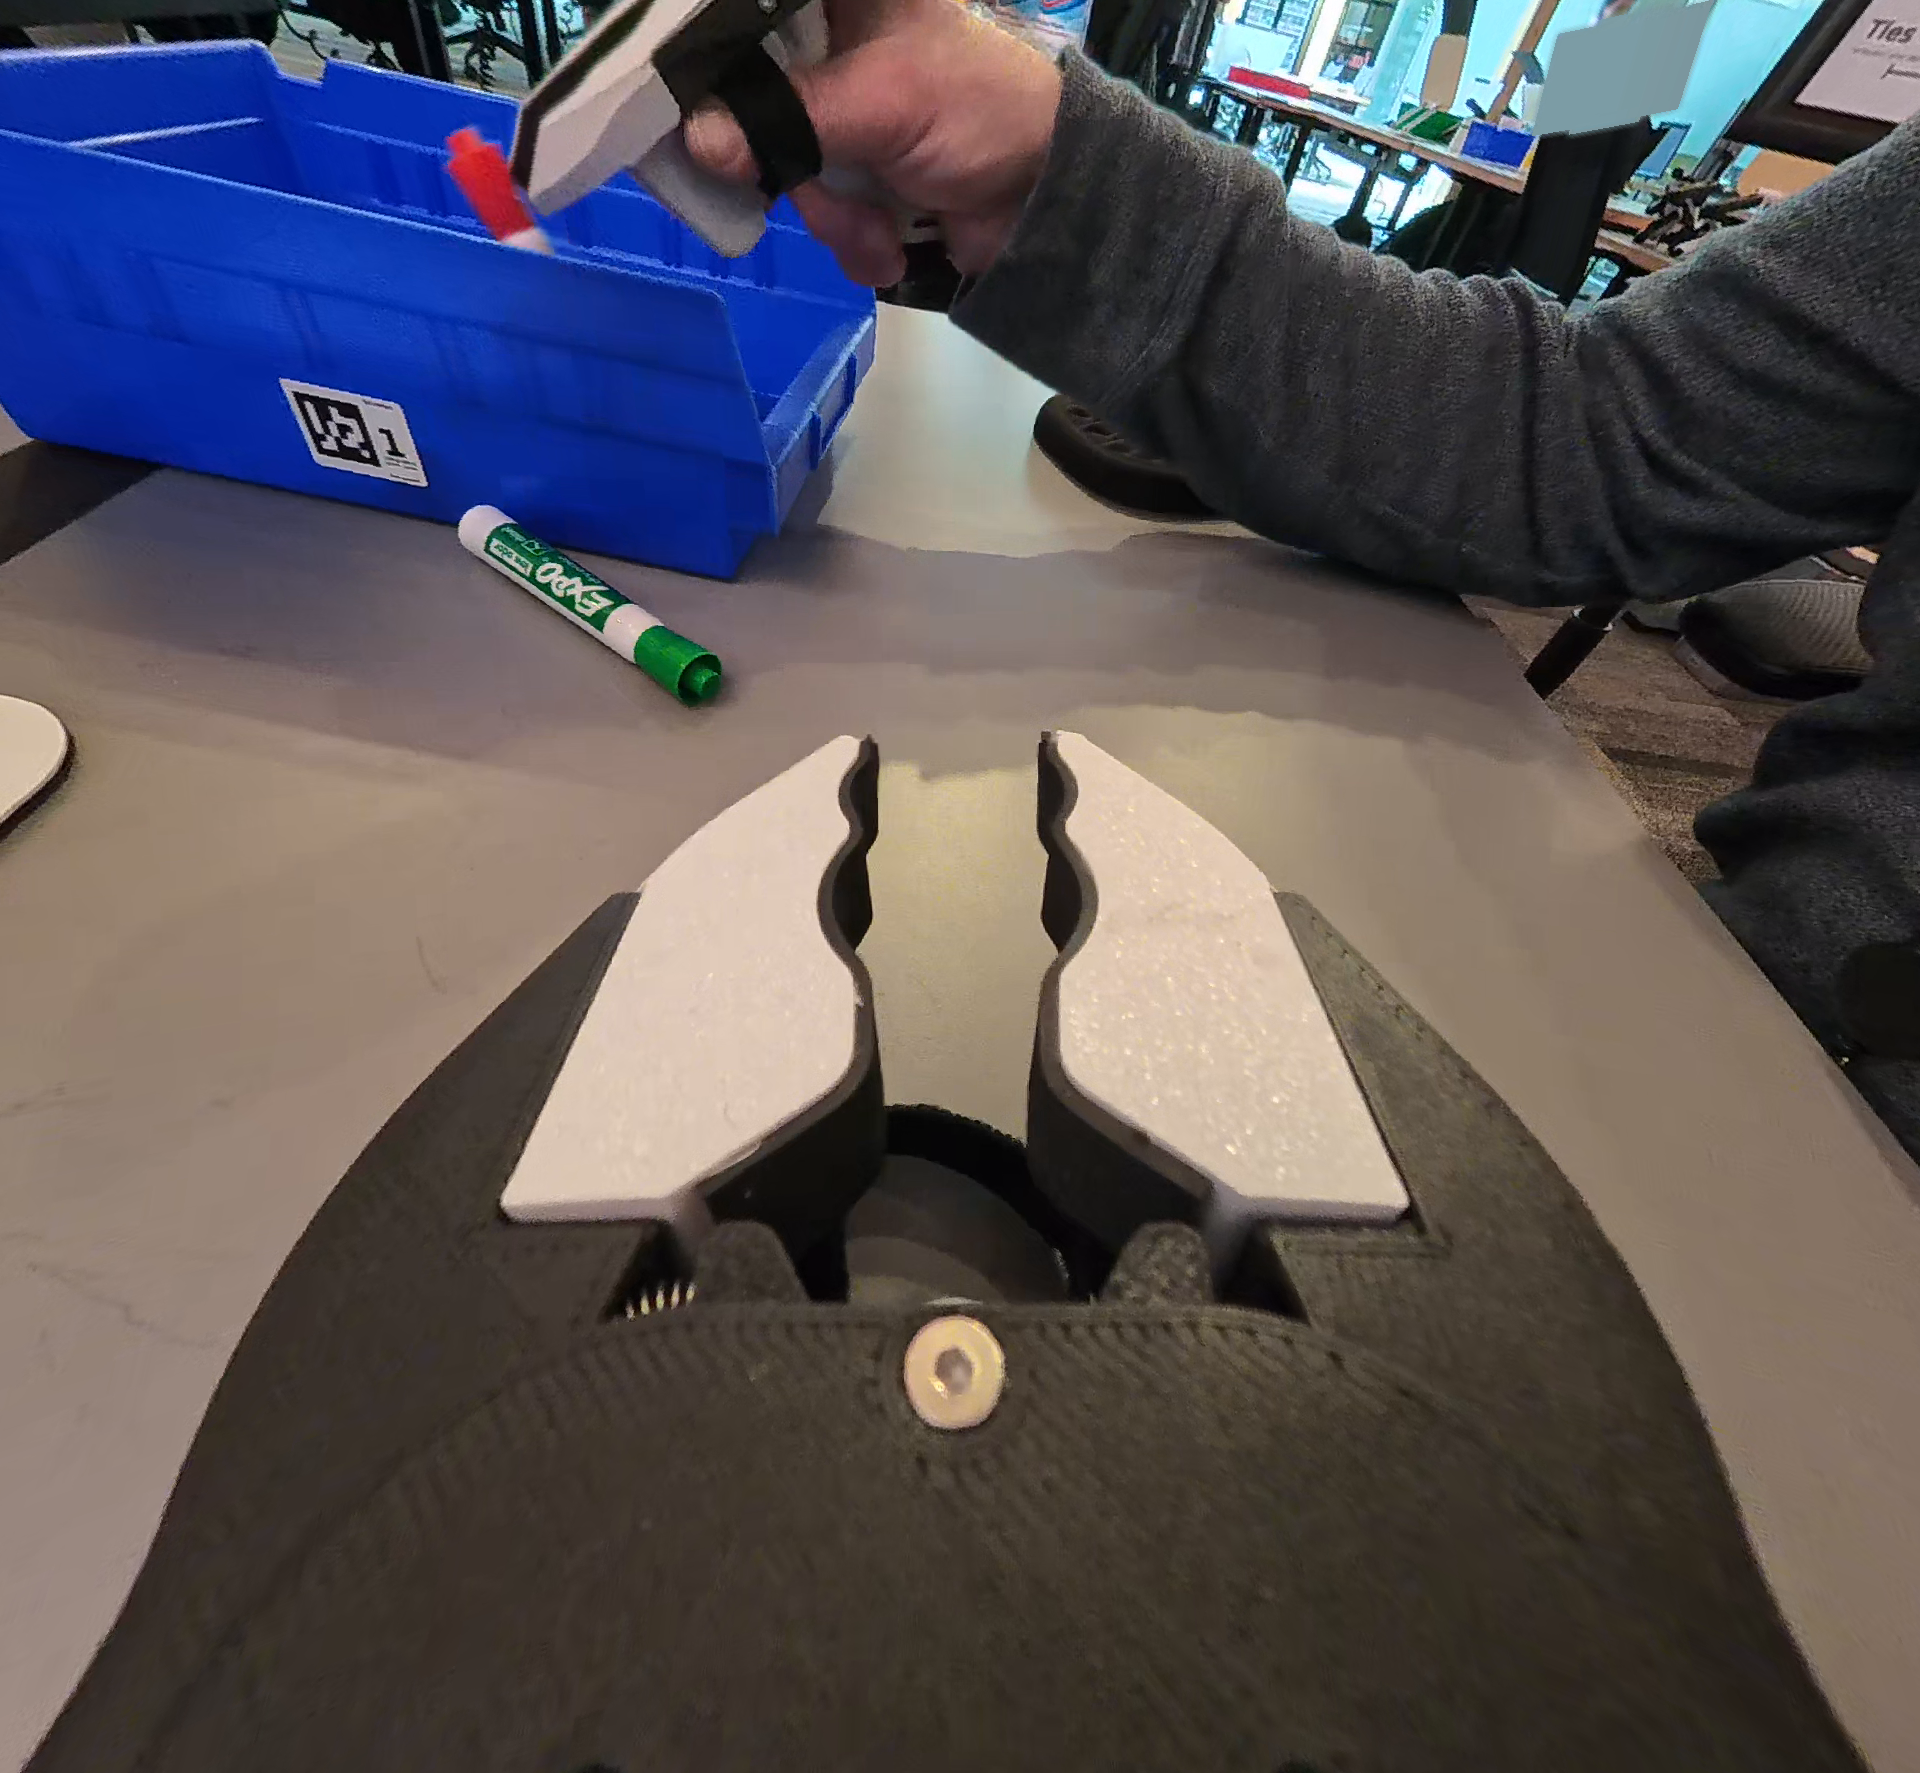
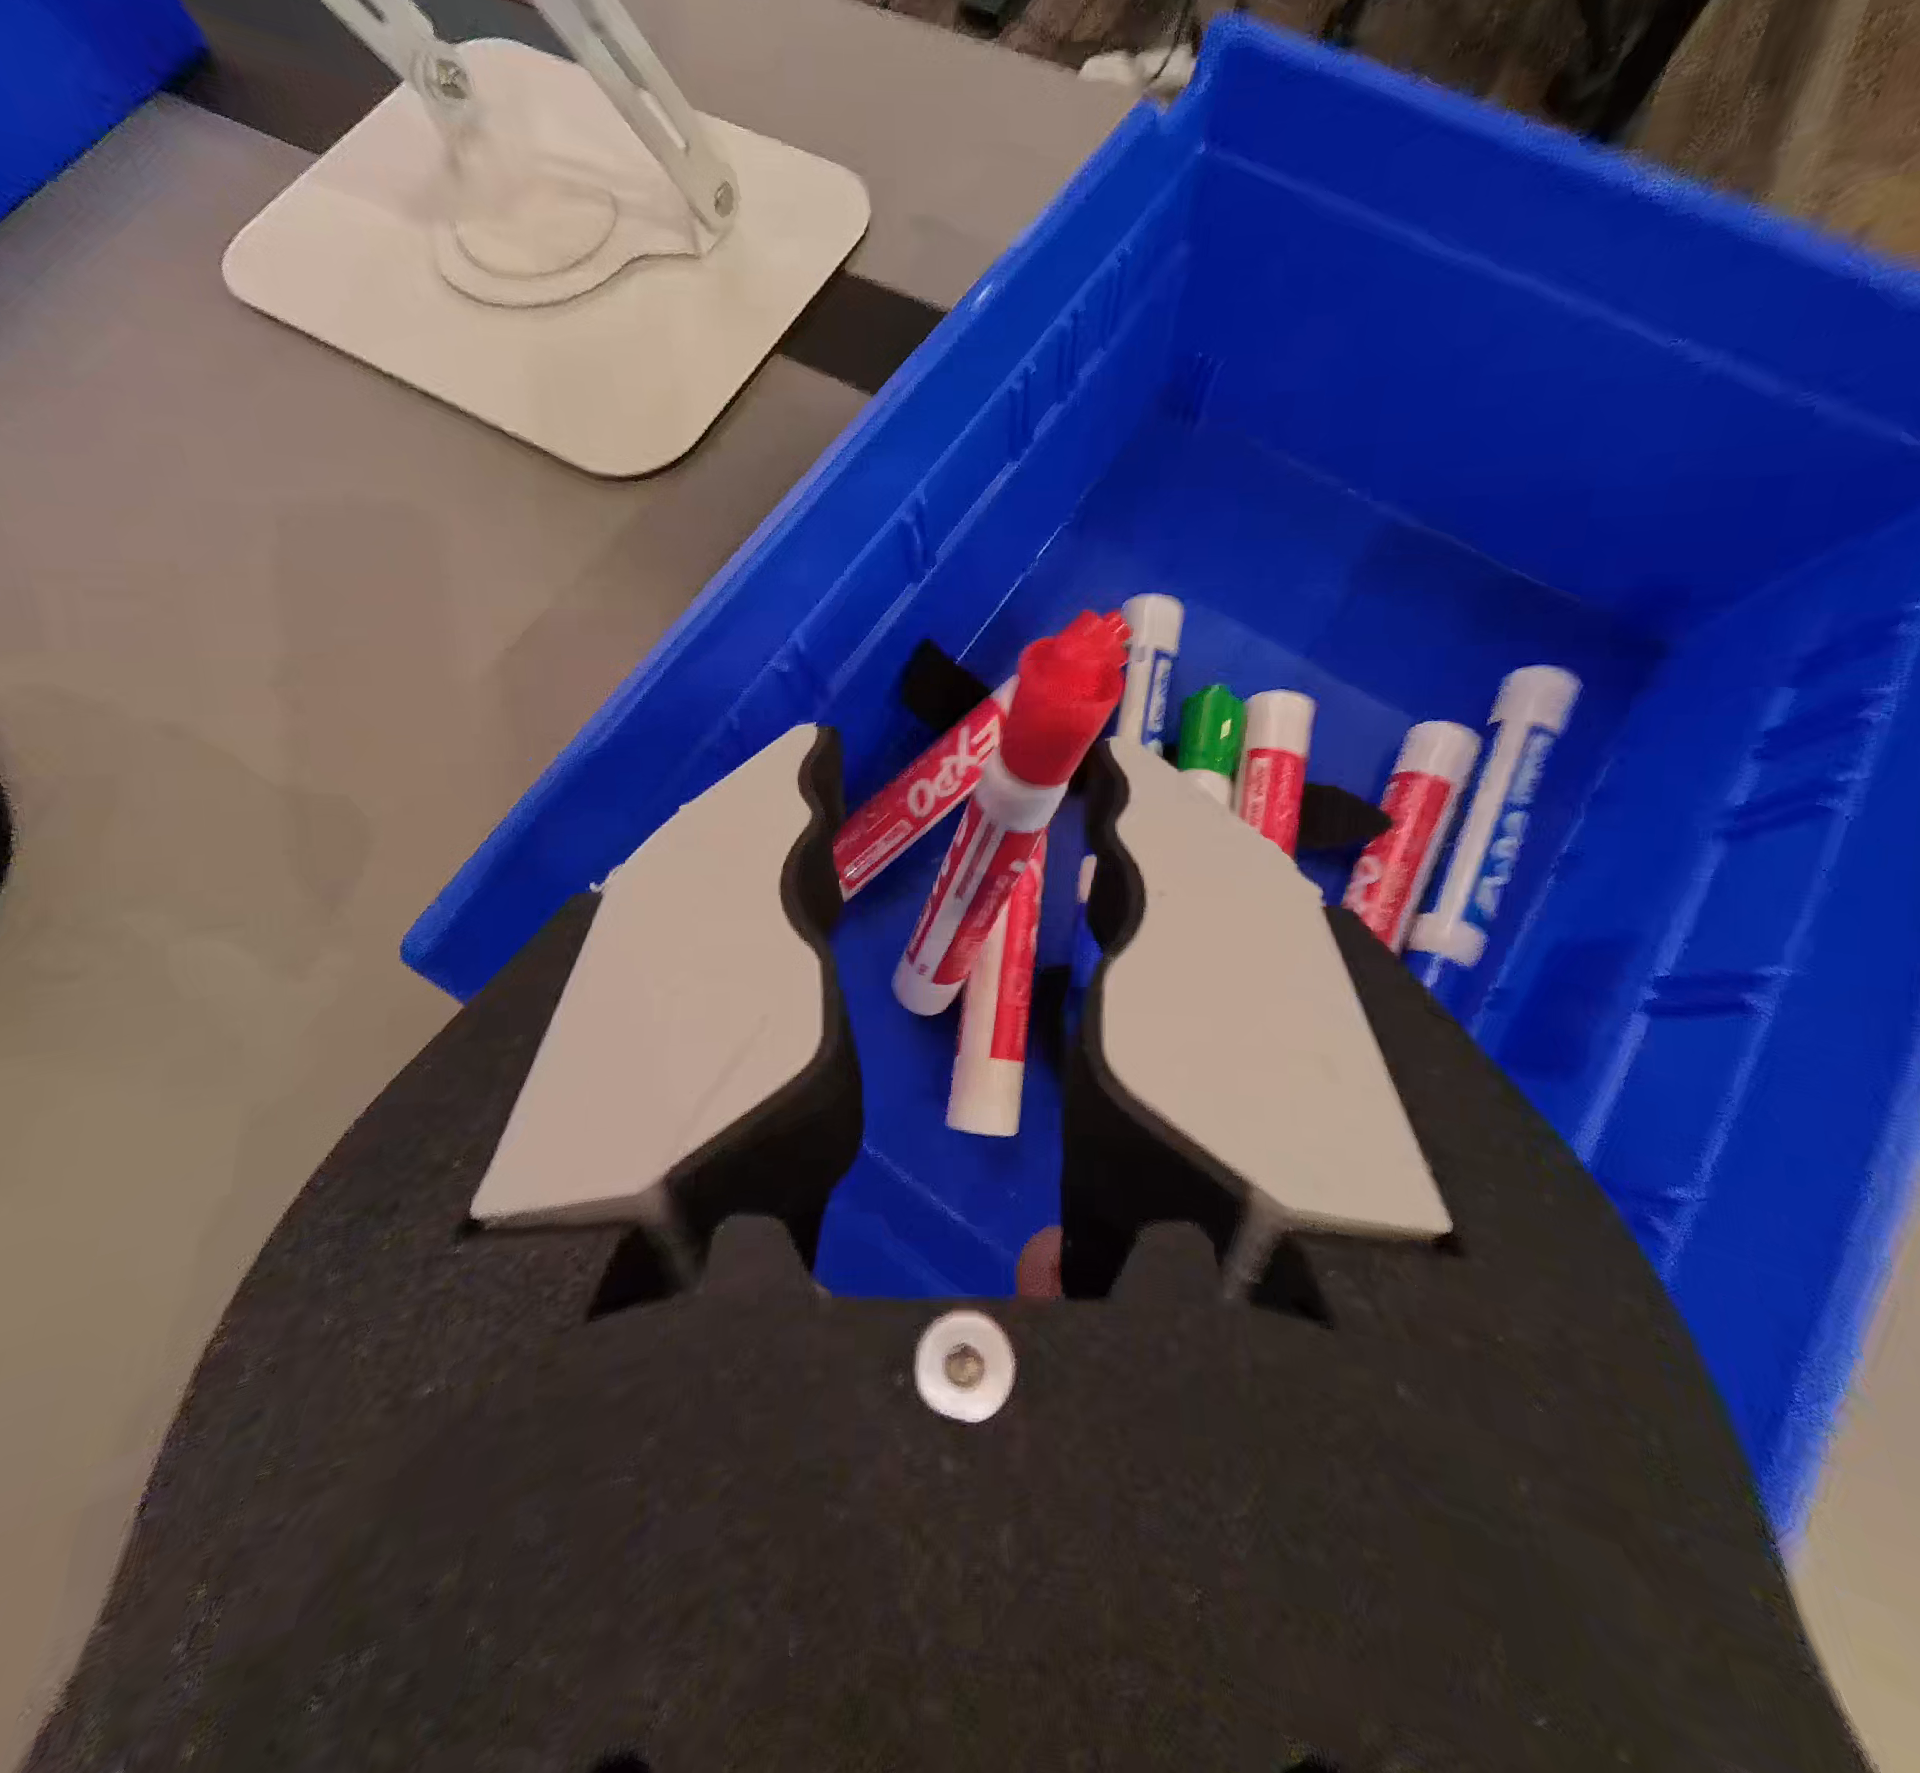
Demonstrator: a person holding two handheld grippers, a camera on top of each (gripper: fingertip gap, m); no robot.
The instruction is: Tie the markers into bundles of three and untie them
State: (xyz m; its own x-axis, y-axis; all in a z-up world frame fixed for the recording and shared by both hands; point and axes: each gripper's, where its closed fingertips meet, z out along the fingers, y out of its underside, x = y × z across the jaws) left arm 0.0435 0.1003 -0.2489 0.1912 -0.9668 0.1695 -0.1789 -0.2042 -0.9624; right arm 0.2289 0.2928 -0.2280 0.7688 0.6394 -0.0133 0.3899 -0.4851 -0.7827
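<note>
My left gripper [image 1: 956, 757] is open and empty, low over the grey table [image 1: 312, 892]. A green marker [image 1: 587, 603] lies on the table beside the blue bin [image 1: 520, 352]. My right gripper [image 2: 966, 757] is open above the bin [image 2: 1455, 269], and also shows in the left wrist view [image 1: 582, 154]. A red marker [image 2: 997, 850] stands tilted, cap up, between its fingers without being clamped; it looks blurred in the left wrist view [image 1: 490, 188]. Several red, blue and green markers [image 2: 1403, 830] and black ties [image 2: 1340, 814] lie in the bin.
A white lamp base [image 2: 540, 269] stands on the table left of the bin, its corner showing in the left wrist view [image 1: 26, 757]. Another blue bin [image 2: 73, 9] is at the far left. A person's grey sleeve [image 1: 1351, 352] crosses the table's right side. The left gripper's tips are roughly 30 cm from the right gripper's. About 25 cm separates my left fingertips from the white lamp base [image 2: 540, 269].
</note>
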